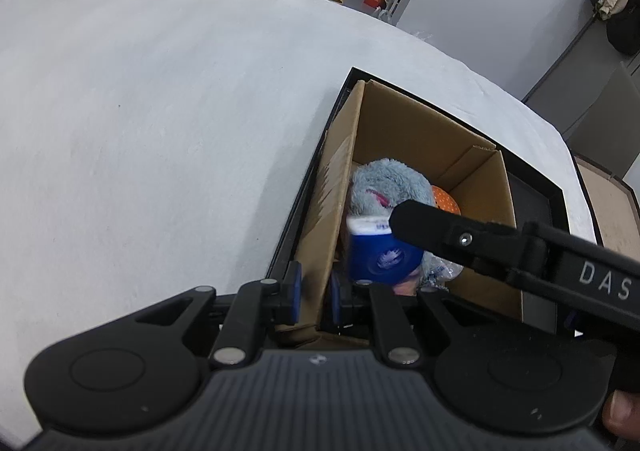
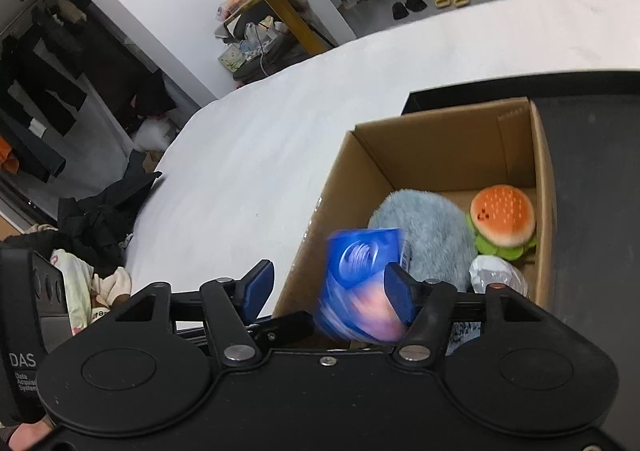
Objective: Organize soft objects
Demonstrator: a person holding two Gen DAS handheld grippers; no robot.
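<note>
The blue packet (image 2: 362, 283) could miss the cardboard box (image 2: 440, 139) and land on the wrong side of the wall. It hangs right at the near wall of the box, not over the middle, and it looks smeared in the right wrist view, so it seems to be slipping or falling. The right gripper (image 2: 326, 291) has its jaws spread wide. One blue pad is beside the packet and the other pad is well off to the side, so nothing squeezes the packet now. If it tips toward the wall, it could catch on the edge or flop out onto the white bed (image 1: 160, 111). The box could also tip or slide. The left gripper (image 1: 316, 291) has its jaws pinched tight on the near wall of the box, and I think this grip keeps the box steady. If that grip lets go or pulls, the thin wall may bend and the toys may spill. The packet is soft and shiny, dark blue with a round white mark, and pink lower down. It looks like a small pack of tissues. Under it in the box lie a fluffy grey plush toy (image 2: 432, 227), a plush burger (image 2: 502, 217) with an orange bun and green leaf, and a crinkly white wrapper (image 2: 496, 275). The box stands in a black tray (image 1: 556, 203) on the bed.
</note>
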